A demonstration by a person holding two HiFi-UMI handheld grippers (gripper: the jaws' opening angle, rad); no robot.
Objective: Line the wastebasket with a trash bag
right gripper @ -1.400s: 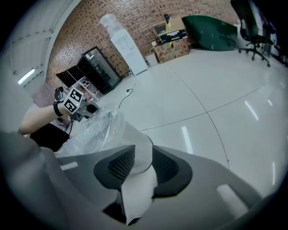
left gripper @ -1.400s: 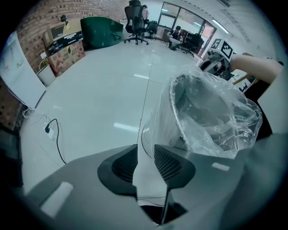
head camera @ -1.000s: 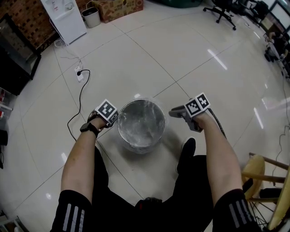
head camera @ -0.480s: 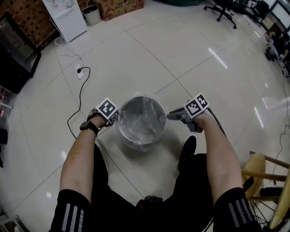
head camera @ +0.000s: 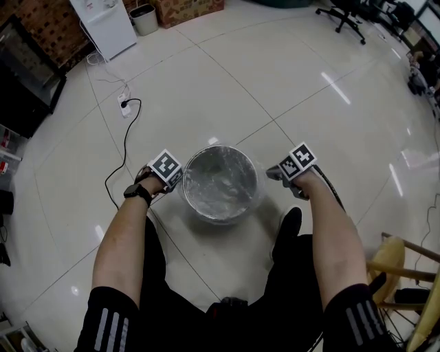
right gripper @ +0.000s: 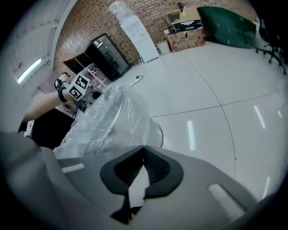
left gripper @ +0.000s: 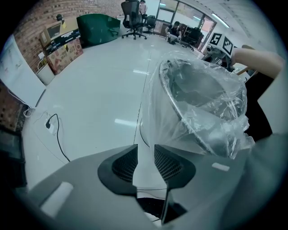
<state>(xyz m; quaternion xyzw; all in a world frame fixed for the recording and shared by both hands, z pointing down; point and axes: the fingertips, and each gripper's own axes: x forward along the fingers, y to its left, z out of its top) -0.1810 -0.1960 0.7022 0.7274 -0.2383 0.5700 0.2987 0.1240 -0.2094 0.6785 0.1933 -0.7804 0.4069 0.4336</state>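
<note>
A round metal wastebasket (head camera: 220, 184) stands on the floor between my arms, lined with a clear trash bag (head camera: 256, 180) whose film drapes over its rim. My left gripper (head camera: 174, 180) sits at the basket's left rim; in the left gripper view the left gripper (left gripper: 145, 152) is shut on a fold of the trash bag (left gripper: 198, 108) hanging from the rim. My right gripper (head camera: 272, 173) is at the right rim. Its jaws have just been closing, and in the right gripper view the right gripper (right gripper: 143, 151) is shut with a strip of the trash bag (right gripper: 103, 126) pinched between its pads.
A black cable and wall plug (head camera: 125, 106) lie on the tiled floor to the far left. A white dispenser (head camera: 108, 24) and cardboard box (head camera: 185, 8) stand at the back, an office chair (head camera: 344, 12) far right, a wooden stool (head camera: 402, 258) near right. My shoe (head camera: 287, 227) is beside the basket.
My right gripper has dropped toward the basket's right rim, and the bag film now spreads over that side. The left gripper has stayed at the left rim.
</note>
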